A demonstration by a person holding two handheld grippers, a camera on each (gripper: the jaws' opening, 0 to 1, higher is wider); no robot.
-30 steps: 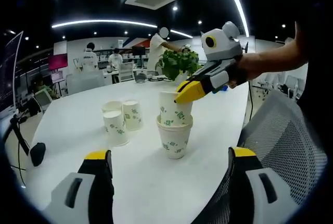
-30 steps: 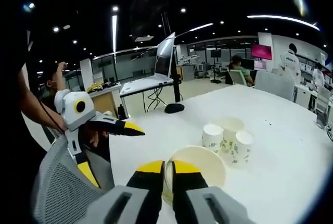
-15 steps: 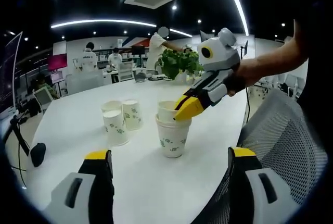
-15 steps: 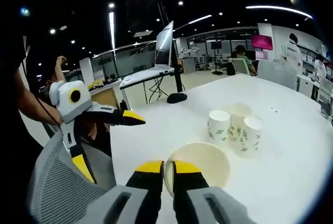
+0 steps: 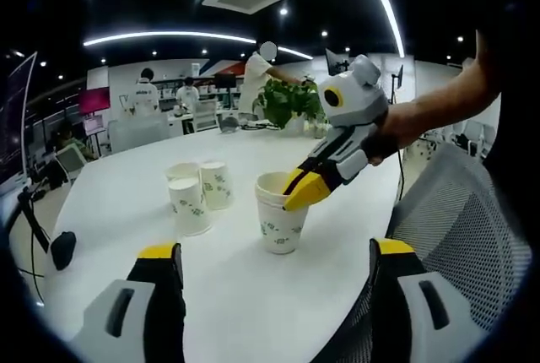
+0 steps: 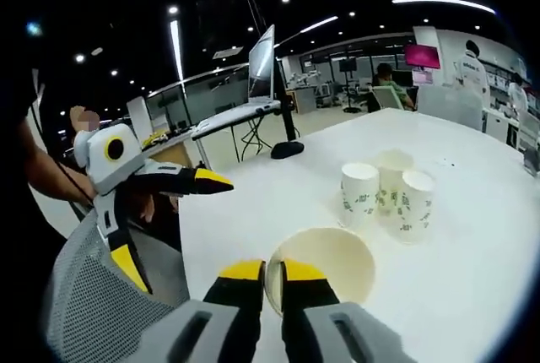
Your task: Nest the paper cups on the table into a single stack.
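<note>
Two white paper cups with green print stand nested as one stack (image 5: 278,219) on the white table (image 5: 110,203). My right gripper (image 5: 299,192) reaches in from the right, shut on the inner cup's rim. In the right gripper view its jaws (image 6: 272,274) pinch the near rim of that cup (image 6: 329,257). Three more cups huddle behind: an open one (image 5: 180,172) and two upside down (image 5: 189,207) (image 5: 215,184), also seen as cups (image 6: 359,197) (image 6: 413,205). My left gripper (image 5: 276,253) is held wide open in front of the stack, holding nothing, and appears as the left gripper (image 6: 169,224) beside the table edge.
A grey mesh chair (image 5: 456,219) stands by the table's near edge. A dark mouse (image 5: 62,249) lies at the far left. A potted plant (image 5: 291,101) sits at the table's far end. People stand among desks in the background; a laptop (image 6: 253,84) is on another desk.
The cup held by my right gripper has gone down into the cup beneath it and now sits fully nested. My left gripper has stayed put and open.
</note>
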